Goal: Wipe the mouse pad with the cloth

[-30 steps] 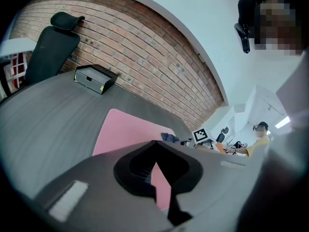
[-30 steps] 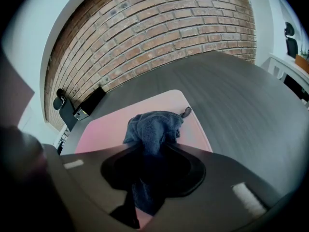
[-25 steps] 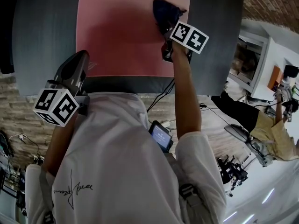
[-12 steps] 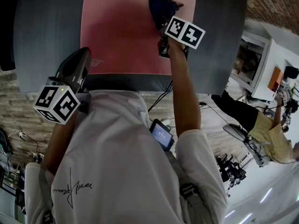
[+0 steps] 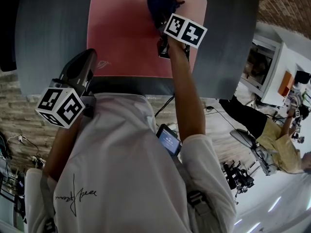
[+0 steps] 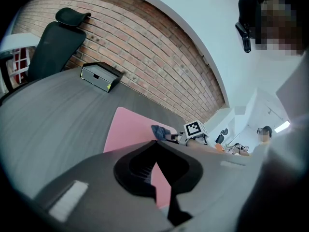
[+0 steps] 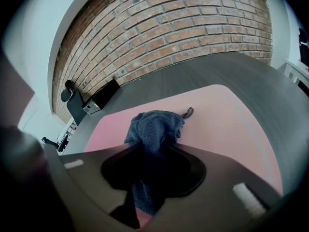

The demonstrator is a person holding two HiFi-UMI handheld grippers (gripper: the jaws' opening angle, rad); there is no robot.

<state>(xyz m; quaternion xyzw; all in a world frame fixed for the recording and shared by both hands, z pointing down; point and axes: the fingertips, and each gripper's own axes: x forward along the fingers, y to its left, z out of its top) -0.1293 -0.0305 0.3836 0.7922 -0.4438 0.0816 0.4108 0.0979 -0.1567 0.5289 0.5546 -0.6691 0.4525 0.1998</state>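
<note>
Head view and both tool views. One mouse pad (image 5: 121,28), pink, smooth and rectangular with rounded corners, lies flat on a dark grey matte tabletop (image 5: 53,28); a small pale logo (image 5: 102,63) marks its near left corner. One cloth (image 5: 158,6), dark blue with a looped, towel-like nap, sits bunched on the pad's far right part, close to the far edge; a small hanging tab (image 7: 187,112) sticks out from its far side. Two tools are present, each bearing a white cube with black square markers. The right tool (image 7: 149,149) pinches the cloth: its dark, curved jaws close on a fold that runs back between them, while the bulk of the fabric bulges beyond the tips and rests on the pad. The left tool (image 6: 155,143) has its jaws pressed together tip to tip with nothing between them; in the head view it lies over the pad's near left corner, well apart from the cloth, and contact with the pad cannot be judged. One black box-shaped device (image 6: 100,76) stands at the tabletop's far side, before a red brick wall (image 6: 159,57), and one black office chair (image 6: 53,42) stands beside it.
</note>
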